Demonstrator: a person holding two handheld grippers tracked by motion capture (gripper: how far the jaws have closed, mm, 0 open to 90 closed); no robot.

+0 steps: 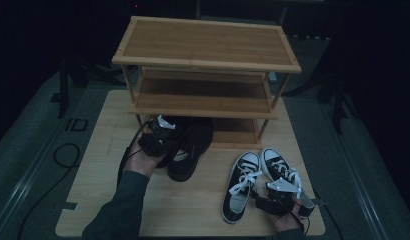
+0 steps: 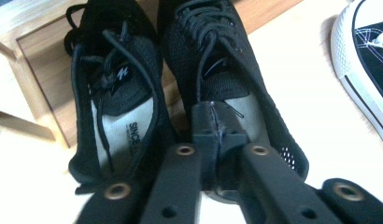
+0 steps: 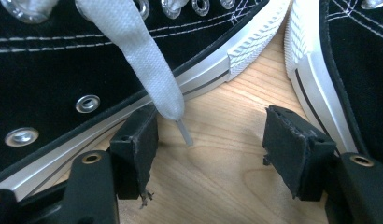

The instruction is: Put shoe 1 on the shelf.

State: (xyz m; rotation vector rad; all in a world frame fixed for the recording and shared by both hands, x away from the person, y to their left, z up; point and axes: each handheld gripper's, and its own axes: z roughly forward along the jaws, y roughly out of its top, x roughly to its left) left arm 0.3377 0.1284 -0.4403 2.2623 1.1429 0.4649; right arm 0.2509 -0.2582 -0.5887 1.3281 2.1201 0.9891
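- The left gripper (image 1: pixel 160 131) has its jaws squeezed together at the heel of one black mesh shoe (image 2: pixel 217 70), and it looks like they pinch the heel edge, though the pinch itself is hard to see
- That shoe sits on the wooden table (image 1: pixel 108 165), right beside its twin, the other black shoe (image 2: pixel 115 93), and both toes point in under the bottom shelf (image 1: pixel 238 132) of the wooden shoe rack (image 1: pixel 205 42)
- To do this step well, I think the grip should stay tight and low on the heel, so the shoe does not flop or twist
- Slide or lift it straight in, toe first, and keep it level
- The twin shoe is touching or almost touching, so a sideways push could knock it crooked
- The rack's leg (image 2: pixel 38 109) stands close on one side, so aim between the legs
- The right gripper (image 1: pixel 282 196) has its jaws spread apart and holds nothing
- It rests low on the table between two black and white sneakers (image 1: pixel 241 185), near their rubber edges
- A loose white lace (image 3: pixel 143 60) hangs down by one jaw and could get caught if the jaws close there
- The middle shelf (image 1: pixel 203 97) and the top shelf have no shoes on them
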